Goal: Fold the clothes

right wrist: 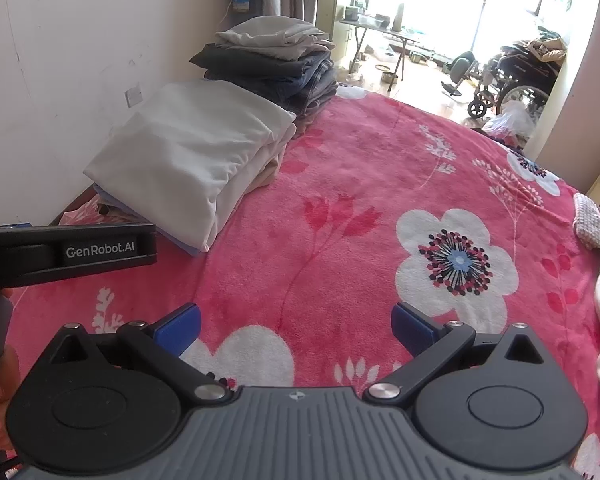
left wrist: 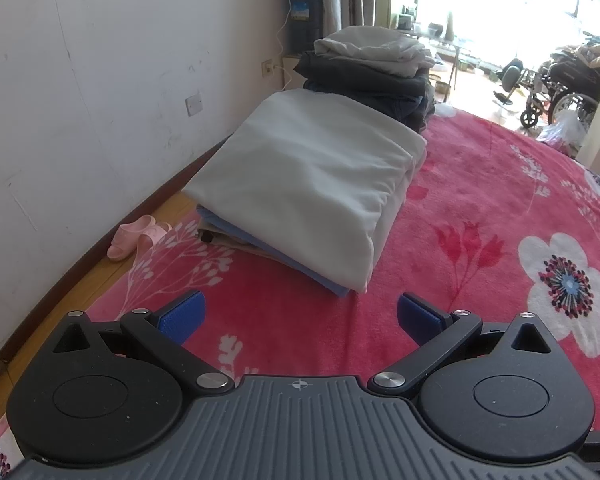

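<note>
- The fingers of the left gripper (left wrist: 300,316) stand wide apart with nothing between them, hovering over the pink flowered blanket (left wrist: 479,216) just short of the nearer pile.
- The fingers of the right gripper (right wrist: 296,322) are equally wide and hold nothing; they hang over a bare stretch of the blanket.
- Folded clothes sit along the bed's wall side in two piles: a nearer pile topped by a pale grey garment (left wrist: 311,176) over blue and beige layers, and just behind it a taller stack of dark clothes (left wrist: 371,80) capped with a light one.
- What looks like unfolded cloth, white and a checked pink-white piece (right wrist: 591,220), lies crumpled at the right edge of the right wrist view, near the bed's far side; most of it is cut off, so I cannot tell what garments they are.
- Judging by the drape, these are light, soft and limp: they will sag and bunch when lifted, and are not fragile.
- A sensible hold is probably a pinch on a hem, shoulder seam or corner with each gripper, spread well apart so the cloth hangs flat.
- The plush blanket may drag on fabric, so lifting beats sliding.
</note>
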